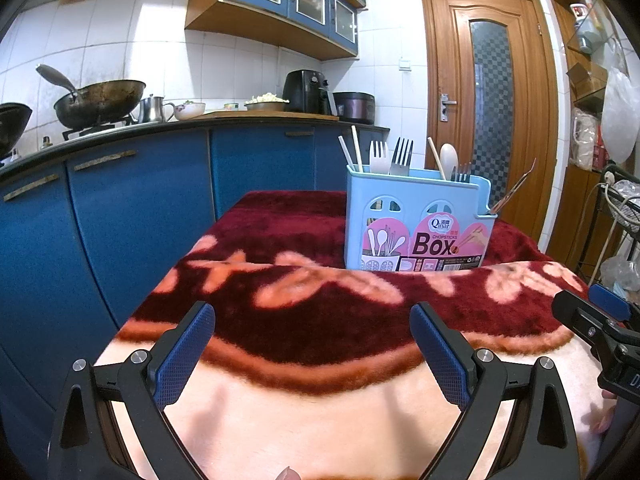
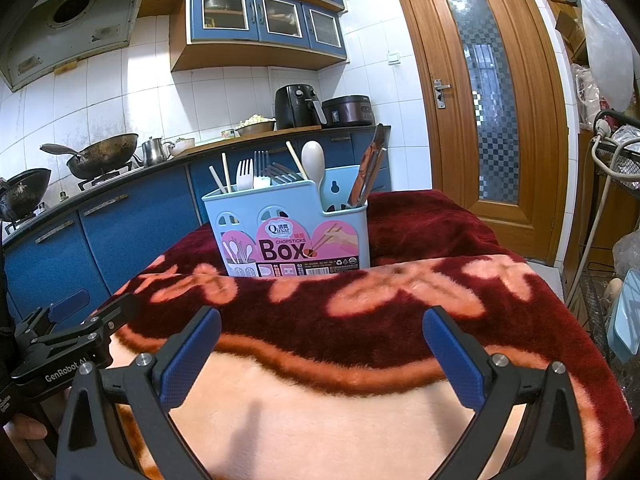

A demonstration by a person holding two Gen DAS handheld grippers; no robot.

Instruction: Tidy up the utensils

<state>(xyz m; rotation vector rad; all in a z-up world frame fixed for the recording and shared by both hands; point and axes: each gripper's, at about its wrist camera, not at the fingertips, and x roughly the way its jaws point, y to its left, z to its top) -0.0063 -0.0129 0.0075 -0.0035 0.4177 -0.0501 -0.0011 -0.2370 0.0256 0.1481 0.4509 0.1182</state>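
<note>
A light blue utensil box (image 1: 416, 220) with a pink "Box" label stands upright on the red and peach blanket (image 1: 320, 304); it also shows in the right wrist view (image 2: 292, 232). It holds chopsticks (image 1: 355, 154), forks (image 1: 401, 156), a white spoon (image 2: 313, 162) and brown-handled utensils (image 2: 370, 172) in the right compartment. My left gripper (image 1: 312, 344) is open and empty, well short of the box. My right gripper (image 2: 322, 352) is open and empty, also in front of the box. Each gripper shows at the edge of the other's view.
Blue kitchen cabinets (image 1: 140, 208) and a counter with woks (image 1: 100, 100), a kettle, an air fryer (image 2: 296, 106) and a rice cooker stand behind. A wooden door (image 2: 480, 92) is at the right. A wire rack with cables (image 2: 612, 168) stands at the far right.
</note>
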